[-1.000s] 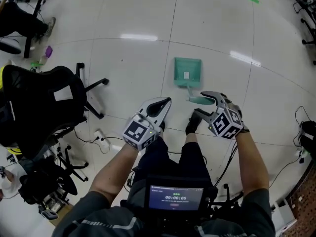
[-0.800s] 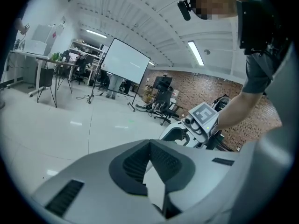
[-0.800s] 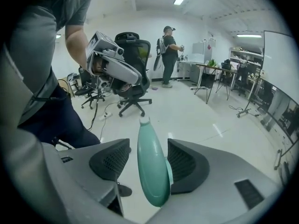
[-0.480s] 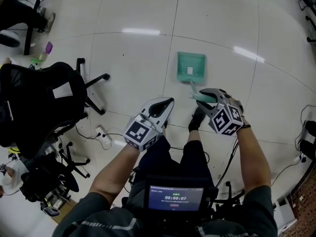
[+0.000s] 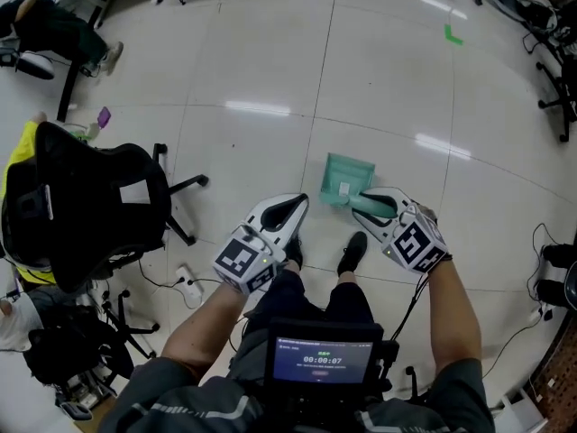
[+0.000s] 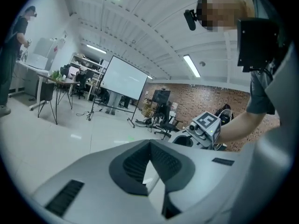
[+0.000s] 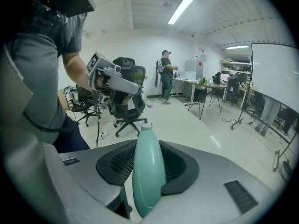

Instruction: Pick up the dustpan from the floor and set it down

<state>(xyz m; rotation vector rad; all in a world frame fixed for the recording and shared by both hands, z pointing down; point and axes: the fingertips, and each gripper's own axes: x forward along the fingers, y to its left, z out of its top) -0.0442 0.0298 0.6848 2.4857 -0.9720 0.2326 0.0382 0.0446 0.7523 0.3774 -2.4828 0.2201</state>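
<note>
The teal dustpan [image 5: 348, 178] hangs off the white floor, tilted, with its pan pointing away from me. My right gripper [image 5: 371, 202] is shut on the dustpan's handle [image 7: 146, 171], which stands between the black pads in the right gripper view. Its jaws have just been closing on that handle. My left gripper [image 5: 291, 207] floats beside it to the left, shut, with nothing between its pads [image 6: 140, 161]. The right gripper's marker cube [image 6: 206, 123] shows in the left gripper view.
A black office chair [image 5: 90, 197] stands to my left, with a power strip and cables [image 5: 185, 282] on the floor by it. My shoes [image 5: 352, 252] are under the grippers. Tables, stands and another person [image 7: 166, 76] are far off.
The right jaws closed on the handle and the dustpan came up off the floor. Both grippers rose; the pan now hangs tilted near the right gripper.
</note>
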